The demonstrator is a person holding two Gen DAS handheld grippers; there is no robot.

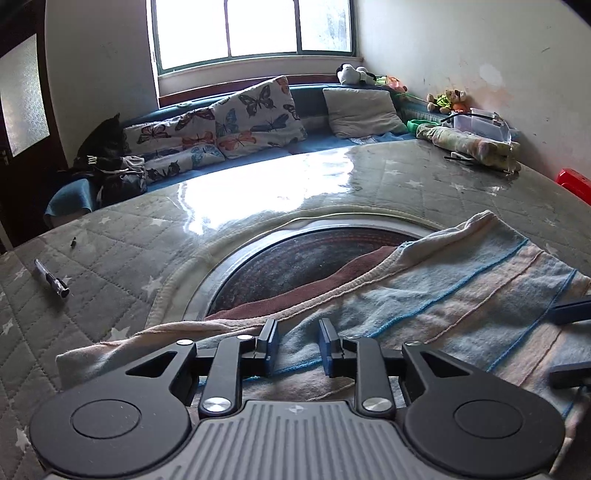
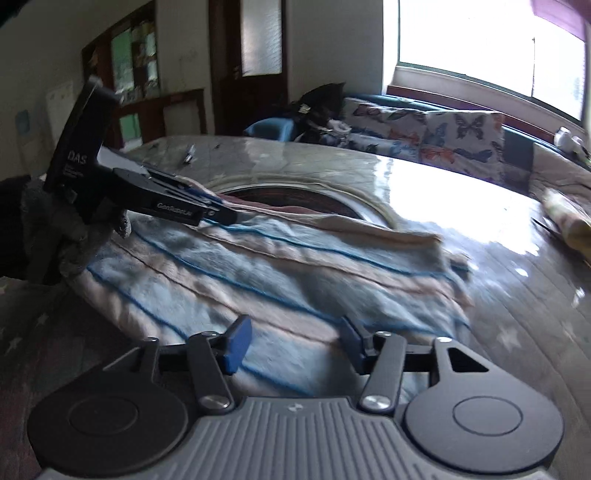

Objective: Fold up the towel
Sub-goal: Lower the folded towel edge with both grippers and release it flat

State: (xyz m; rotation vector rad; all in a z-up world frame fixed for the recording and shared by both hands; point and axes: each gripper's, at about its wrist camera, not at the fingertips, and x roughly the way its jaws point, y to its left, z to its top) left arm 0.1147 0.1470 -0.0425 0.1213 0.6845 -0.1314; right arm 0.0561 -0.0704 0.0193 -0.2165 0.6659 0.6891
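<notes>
The striped towel [image 1: 443, 302] lies folded on the quilted table cover [image 1: 110, 251], partly over the round dark inset [image 1: 295, 258] at the table's centre. My left gripper [image 1: 297, 345] rests low over the towel's near edge, jaws slightly apart, pads not pressing the cloth. My right gripper [image 2: 291, 341] sits above the towel, jaws apart, nothing held between them.

Both cameras sit low and close over the towel [image 1: 461, 288]: the left wrist view faces the window [image 1: 255, 29], the right wrist view the door [image 2: 255, 55]. They share the towel.
</notes>
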